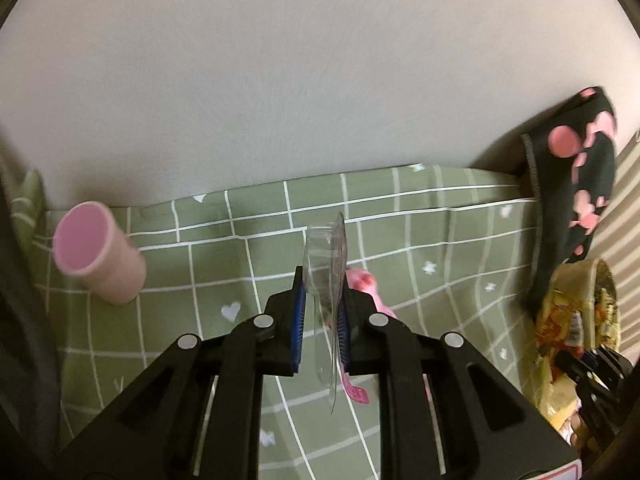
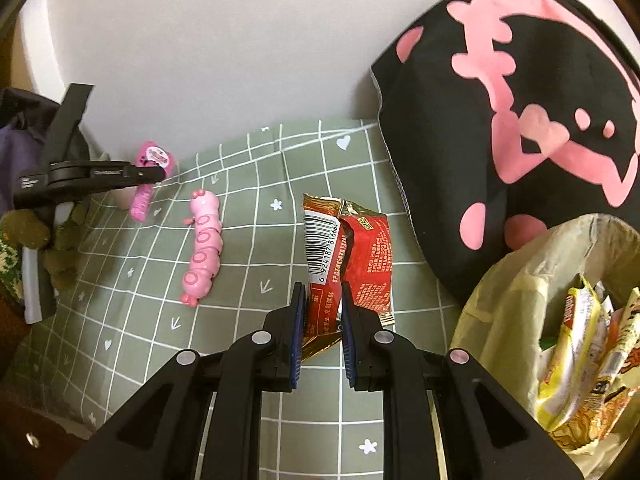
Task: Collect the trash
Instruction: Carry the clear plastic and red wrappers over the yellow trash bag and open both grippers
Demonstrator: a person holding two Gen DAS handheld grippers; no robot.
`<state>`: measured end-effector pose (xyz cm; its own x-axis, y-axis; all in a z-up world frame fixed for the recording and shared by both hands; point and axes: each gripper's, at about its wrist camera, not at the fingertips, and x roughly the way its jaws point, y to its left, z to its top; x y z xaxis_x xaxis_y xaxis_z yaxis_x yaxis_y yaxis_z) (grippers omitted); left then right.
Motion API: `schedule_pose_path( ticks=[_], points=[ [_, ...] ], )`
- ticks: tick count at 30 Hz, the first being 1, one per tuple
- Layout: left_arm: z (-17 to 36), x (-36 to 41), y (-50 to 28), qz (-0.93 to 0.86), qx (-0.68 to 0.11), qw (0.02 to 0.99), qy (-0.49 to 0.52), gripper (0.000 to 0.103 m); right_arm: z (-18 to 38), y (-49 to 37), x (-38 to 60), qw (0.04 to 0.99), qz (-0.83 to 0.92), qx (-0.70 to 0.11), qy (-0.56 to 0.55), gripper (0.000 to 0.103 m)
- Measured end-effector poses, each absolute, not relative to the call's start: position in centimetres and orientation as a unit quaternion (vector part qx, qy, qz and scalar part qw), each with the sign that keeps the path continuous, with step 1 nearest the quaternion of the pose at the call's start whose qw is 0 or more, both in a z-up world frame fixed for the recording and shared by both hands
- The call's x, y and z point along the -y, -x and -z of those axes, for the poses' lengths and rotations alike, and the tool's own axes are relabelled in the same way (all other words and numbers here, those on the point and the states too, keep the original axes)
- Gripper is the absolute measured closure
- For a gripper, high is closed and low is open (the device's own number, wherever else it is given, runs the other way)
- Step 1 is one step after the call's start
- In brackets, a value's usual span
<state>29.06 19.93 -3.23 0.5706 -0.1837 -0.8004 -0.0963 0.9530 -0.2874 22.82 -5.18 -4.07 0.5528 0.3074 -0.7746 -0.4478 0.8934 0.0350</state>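
A: What is held by the left tongs (image 1: 320, 312)?

B: A clear plastic blister pack (image 1: 326, 272) is pinched edge-on and lifted above the green checked cloth (image 1: 440, 248), presumably so it can be carried to the trash bag (image 1: 576, 320) at three o'clock.

A: And the right tongs (image 2: 323, 312)?

B: They are pressed onto the red snack wrapper (image 2: 348, 256), gripped at its near end. The bag (image 2: 520, 280), already stuffed with wrappers, is seen at four o'clock. The pink caterpillar toy (image 2: 202, 248) at ten o'clock is left alone, likely not counted as trash.
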Motion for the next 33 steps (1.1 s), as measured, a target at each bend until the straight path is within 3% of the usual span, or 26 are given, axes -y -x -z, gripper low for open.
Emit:
schedule_pose_path(
  ticks=[14,24,33],
  points=[
    [-2.6,-19.6,-23.4,0.044,-0.396,0.902,0.168,0.090,1.4,-19.8,5.1,0.897,-0.254,-0.349,0.096,0.086],
    [-8.9,-8.9,-23.9,0.149,-0.359,0.915,0.107,0.090,-5.0,-18.7,12.3,0.942,-0.181,-0.278,0.060,0.086],
    [-9.9,3.0,-24.5,0.266,-0.351,0.896,0.058,0.090,-7.4,-16.4,21.9,0.962,-0.068,-0.260,0.051,0.086]
  ],
)
